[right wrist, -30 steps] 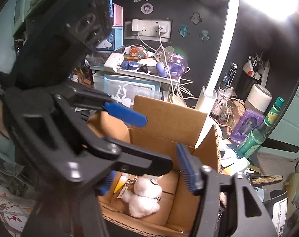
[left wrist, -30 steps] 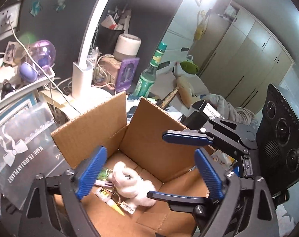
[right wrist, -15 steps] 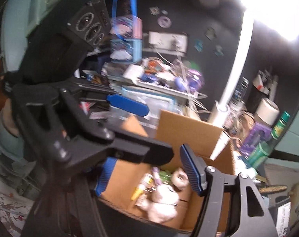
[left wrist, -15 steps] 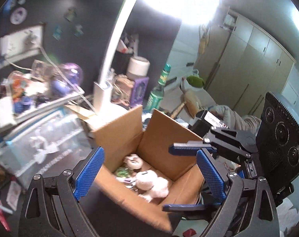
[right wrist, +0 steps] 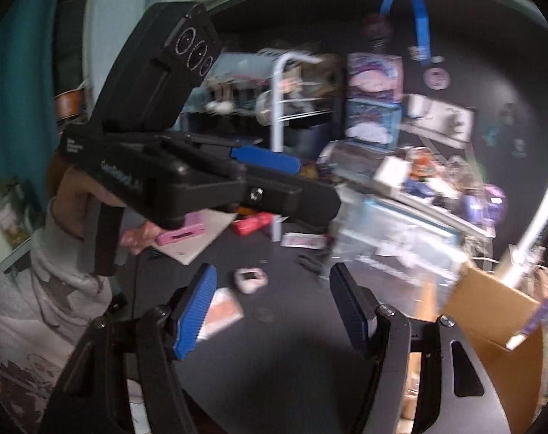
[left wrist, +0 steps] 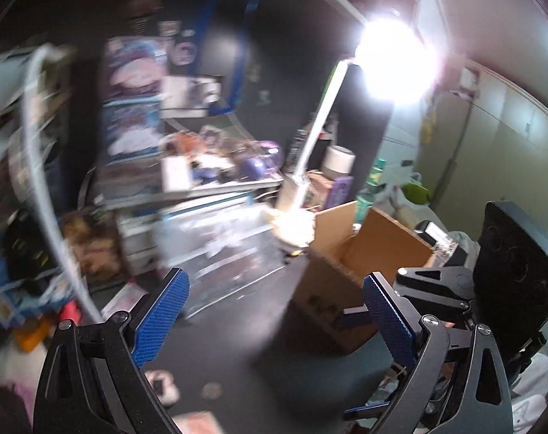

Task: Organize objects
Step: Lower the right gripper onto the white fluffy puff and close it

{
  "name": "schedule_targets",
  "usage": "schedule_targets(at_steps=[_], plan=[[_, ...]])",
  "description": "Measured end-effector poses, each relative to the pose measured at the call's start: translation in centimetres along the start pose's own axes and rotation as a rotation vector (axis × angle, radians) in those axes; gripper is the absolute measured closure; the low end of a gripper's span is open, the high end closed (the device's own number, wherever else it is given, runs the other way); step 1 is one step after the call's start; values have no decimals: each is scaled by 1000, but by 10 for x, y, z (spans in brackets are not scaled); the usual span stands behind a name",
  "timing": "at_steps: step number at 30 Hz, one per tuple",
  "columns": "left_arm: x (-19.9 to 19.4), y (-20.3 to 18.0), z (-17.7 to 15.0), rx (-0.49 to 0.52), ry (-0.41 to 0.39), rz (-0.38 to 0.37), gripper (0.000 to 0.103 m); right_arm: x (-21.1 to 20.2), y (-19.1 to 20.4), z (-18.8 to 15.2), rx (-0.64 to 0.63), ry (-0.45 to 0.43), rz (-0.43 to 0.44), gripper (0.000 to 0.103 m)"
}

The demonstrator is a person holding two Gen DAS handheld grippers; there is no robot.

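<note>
One brown cardboard box (left wrist: 350, 275), corrugated with its flaps up, stands on the dark matte desk (left wrist: 245, 325) to the right of both pairs of jaws. The left gripper (left wrist: 274, 320) and right gripper (right wrist: 270, 307), black with ribbed blue pads, gape wide and hold nothing. A small pale rounded gadget (right wrist: 250, 280) lies just beyond the right jaws.

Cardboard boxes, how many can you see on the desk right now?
1. The open cardboard box stands on the dark desk beside the lamp's base, at the right edge of the right wrist view. Blur and clutter behind may hide others.
</note>
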State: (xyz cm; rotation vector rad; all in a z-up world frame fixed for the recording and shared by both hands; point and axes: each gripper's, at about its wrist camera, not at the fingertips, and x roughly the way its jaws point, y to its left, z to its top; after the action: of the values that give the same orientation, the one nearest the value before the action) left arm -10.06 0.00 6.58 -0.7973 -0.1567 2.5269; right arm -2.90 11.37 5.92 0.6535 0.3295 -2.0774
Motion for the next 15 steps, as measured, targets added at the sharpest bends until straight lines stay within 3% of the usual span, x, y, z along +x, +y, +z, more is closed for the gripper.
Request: schedule_targets(at_steps=[8, 15], plan=[[-19, 60, -55, -137, -2, 85, 6, 103, 15, -14, 22, 158, 128, 41], [-18, 99, -94, -240, 27, 167, 6, 193, 9, -33, 30, 276, 126, 41]])
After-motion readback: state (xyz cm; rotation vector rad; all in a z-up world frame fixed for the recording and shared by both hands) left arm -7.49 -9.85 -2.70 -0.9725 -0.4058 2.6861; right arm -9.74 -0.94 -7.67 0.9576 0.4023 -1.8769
